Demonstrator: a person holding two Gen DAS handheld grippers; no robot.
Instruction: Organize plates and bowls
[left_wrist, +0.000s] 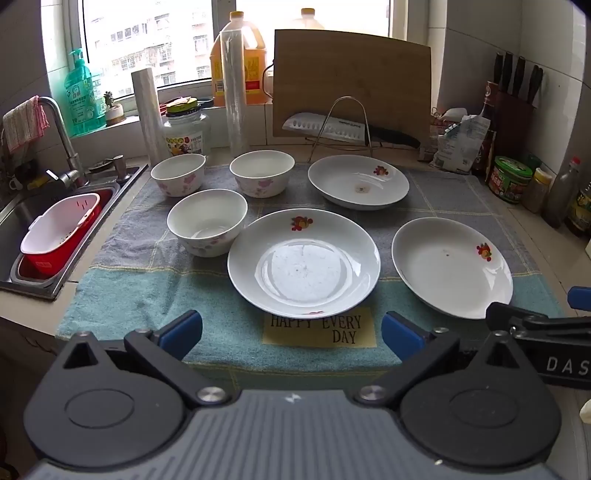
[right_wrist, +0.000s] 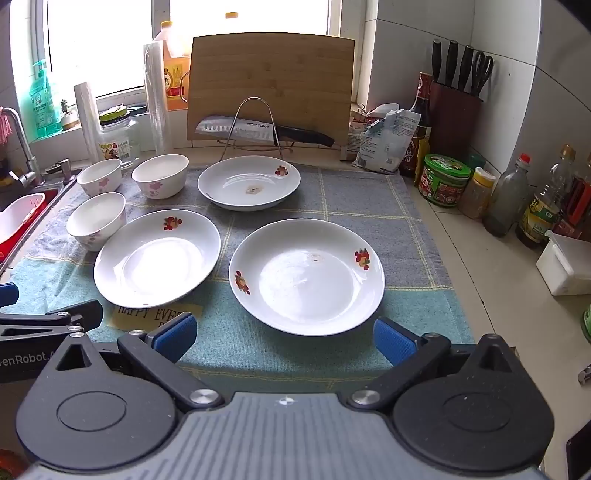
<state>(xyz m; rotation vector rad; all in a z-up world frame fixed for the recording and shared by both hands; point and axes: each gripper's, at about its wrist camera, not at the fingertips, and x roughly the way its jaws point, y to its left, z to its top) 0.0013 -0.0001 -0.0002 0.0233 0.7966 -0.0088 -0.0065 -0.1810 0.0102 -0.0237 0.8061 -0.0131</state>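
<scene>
left gripper (left_wrist: 291, 334): jaws spread wide, nothing between them, hovering tilted down over the near edge of the checked towel (left_wrist: 155, 280). It's pointing at the plate that's sitting just behind the "HAPPY EVERY DAY" label (left_wrist: 319, 328).

right gripper (right_wrist: 284, 338): same deal, gaping open and empty, angling down at the plate to the right of the label.

center plate (left_wrist: 303, 262): sitting flat, rim overlapping the label's far edge. Looks like the obvious base for a stack, imo.

right plate (right_wrist: 306, 275): lying right of the label, apart from the center plate, empty.

back plate (left_wrist: 358, 181): sitting well behind the label, in front of the wire rack (left_wrist: 345, 122), with a small brownish smudge in the middle.

bowls (left_wrist: 207, 219): three of them clustering behind and left of the label; the nearest is touching or almost touching the center plate.

how I'd be doing it: pinching plates by the near rim, one pad under the lip, lifting before sliding so the towel isn't bunching up. Bowls should be nesting separately.

watch out: glazed rims are probably slippery, so bite deep.
</scene>
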